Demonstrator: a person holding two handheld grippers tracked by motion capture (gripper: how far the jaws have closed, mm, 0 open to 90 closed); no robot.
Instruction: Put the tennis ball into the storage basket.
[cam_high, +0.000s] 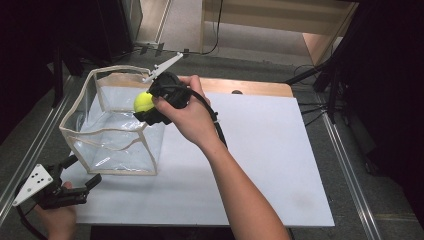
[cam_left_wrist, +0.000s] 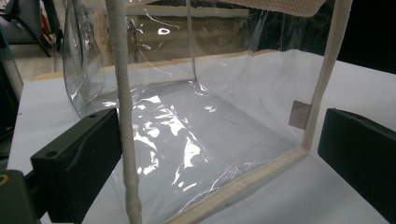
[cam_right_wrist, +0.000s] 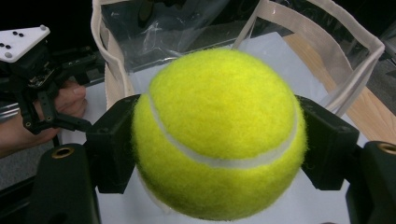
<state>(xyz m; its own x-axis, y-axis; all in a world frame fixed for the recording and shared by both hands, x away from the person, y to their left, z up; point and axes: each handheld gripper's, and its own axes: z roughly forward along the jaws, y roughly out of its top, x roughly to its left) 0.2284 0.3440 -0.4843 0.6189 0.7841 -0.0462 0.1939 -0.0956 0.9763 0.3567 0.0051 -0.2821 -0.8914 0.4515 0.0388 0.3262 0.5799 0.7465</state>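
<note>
Squeezing a fuzzy round yellow tennis ball (cam_right_wrist: 217, 133) between its two black jaws, the right gripper (cam_high: 150, 102) holds it over the open top of the clear plastic bag with cream cloth edges (cam_high: 111, 125). The ball's white seam curves across it; no writing shows. The left gripper (cam_high: 82, 172) waits open by the bag's near corner.

Right claw (cam_high: 146, 107) is clamped tight, forearm stretched diagonally up and left, wrist bent down a bit — left claw (cam_high: 82, 172) sits low near the person, jaws spread wide apart.
</note>
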